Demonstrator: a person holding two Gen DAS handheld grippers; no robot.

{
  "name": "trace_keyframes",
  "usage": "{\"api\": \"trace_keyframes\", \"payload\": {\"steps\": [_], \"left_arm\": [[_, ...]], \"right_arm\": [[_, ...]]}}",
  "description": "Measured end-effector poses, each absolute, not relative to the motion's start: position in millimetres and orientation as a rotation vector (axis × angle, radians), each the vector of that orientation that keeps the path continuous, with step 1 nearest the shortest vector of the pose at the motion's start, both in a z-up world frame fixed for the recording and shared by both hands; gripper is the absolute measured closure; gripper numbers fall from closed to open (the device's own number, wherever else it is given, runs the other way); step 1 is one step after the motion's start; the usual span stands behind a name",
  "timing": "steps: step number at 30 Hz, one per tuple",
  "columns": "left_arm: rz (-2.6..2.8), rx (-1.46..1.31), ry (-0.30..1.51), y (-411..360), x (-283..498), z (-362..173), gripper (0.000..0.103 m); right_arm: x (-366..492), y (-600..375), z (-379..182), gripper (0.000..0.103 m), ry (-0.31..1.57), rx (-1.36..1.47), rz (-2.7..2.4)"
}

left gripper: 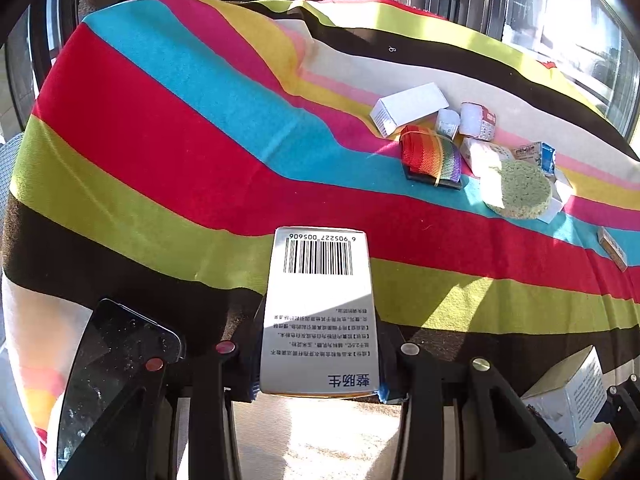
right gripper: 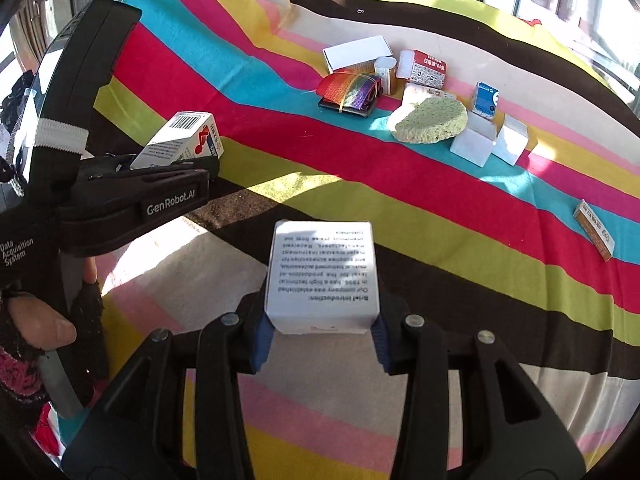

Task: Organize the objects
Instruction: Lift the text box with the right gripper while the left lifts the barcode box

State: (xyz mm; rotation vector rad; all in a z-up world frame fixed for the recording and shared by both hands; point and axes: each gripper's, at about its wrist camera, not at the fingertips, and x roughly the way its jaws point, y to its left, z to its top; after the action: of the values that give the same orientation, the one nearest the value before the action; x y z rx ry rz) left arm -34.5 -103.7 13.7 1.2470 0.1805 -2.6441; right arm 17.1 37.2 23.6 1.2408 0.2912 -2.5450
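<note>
From the left wrist, the left gripper (left gripper: pixel 320 360) tilts down over the striped cloth (left gripper: pixel 160 168), jaws part-closed and clamped on a barcoded carton (left gripper: pixel 320 308); from the right wrist, the right gripper (right gripper: pixel 320 332) slants down likewise, its blue pads (right gripper: pixel 262 340) pinching a white printed box (right gripper: pixel 323 276); a gloved hand (right gripper: pixel 44 328) holds the left tool alongside; the clutter (right gripper: pixel 428 120) lies well beyond.
</note>
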Motion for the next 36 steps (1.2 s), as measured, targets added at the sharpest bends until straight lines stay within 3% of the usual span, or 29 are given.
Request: {"api": "trace_keyframes", "payload": {"steps": [12, 22, 36], "left_arm": [[-2.656, 1.243, 0.176, -102, -30, 15, 0.062], [-2.798, 1.137, 0.184, -86, 48, 44, 0.062], [-3.089, 1.225, -0.097, 13, 120, 72, 0.062]], "right_arm": [[65, 48, 26, 0.058, 0.322, 1.242, -2.490], [115, 56, 43, 0.058, 0.332, 1.168, -2.444], [223, 121, 71, 0.058, 0.304, 1.137, -2.495]]}}
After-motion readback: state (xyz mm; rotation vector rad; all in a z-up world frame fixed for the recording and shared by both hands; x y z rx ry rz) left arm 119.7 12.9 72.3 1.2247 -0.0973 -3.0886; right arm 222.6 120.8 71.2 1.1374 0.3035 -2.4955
